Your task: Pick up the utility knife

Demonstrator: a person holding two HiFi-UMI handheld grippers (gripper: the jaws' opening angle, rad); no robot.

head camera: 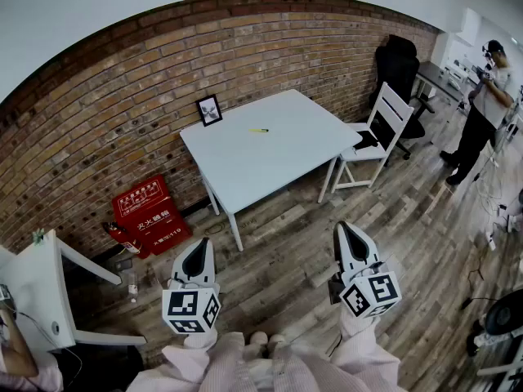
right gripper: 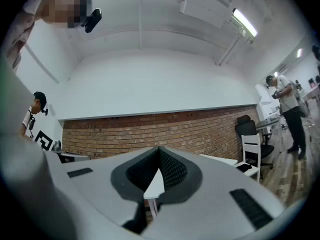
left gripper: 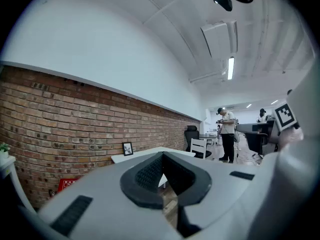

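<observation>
While both your left gripper [head camera: 199,248] and right gripper [head camera: 349,233] are pressed together on nothing, the utility knife [head camera: 258,130] lies well ahead of them on the white table [head camera: 278,160]; arrive without spreading the jaws and you'll likely shove the slim knife away.

The utility knife [head camera: 259,131] is laid on the table [head camera: 270,160], toward its far edge, and a picture frame [head camera: 209,109] is stood at the table's far left corner. A chair [head camera: 377,135] is set at the table's right side, and a box [head camera: 150,214] is placed on the floor to its left. The left gripper [head camera: 198,245] and right gripper [head camera: 348,230] are held before the table, well apart from it.
</observation>
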